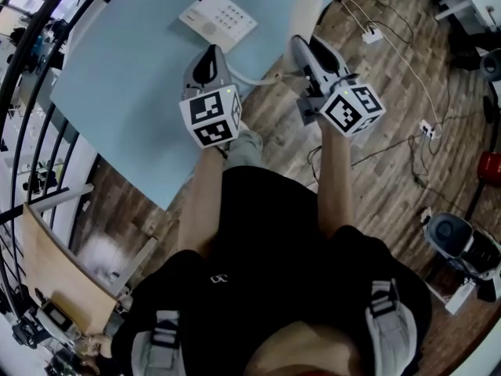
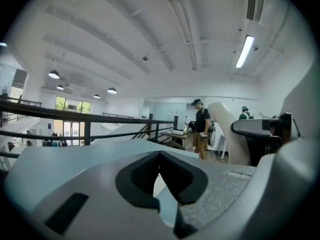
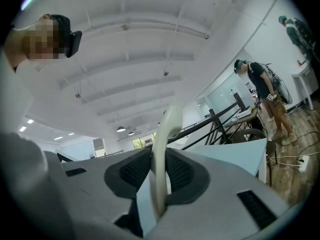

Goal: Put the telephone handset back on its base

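Nearest: person's black top (image 1: 266, 241), bare forearms stretched over the pale blue table (image 1: 117, 77).
Right gripper (image 1: 305, 47): clamped on the cream plastic telephone handset (image 1: 304, 12), long axis pointing away from the person.
Left gripper (image 1: 209, 53): jaws together, empty.
White keypad base (image 1: 218, 18): on the table, up-left of the handset, nearer the left gripper.
Writing: none legible.

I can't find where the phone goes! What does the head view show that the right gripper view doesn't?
Only the head view: the telephone base with its buttons. Only the right gripper view: a standing person and ceiling lamps. Both: the white handset between the right gripper's fingers, and the blue table.
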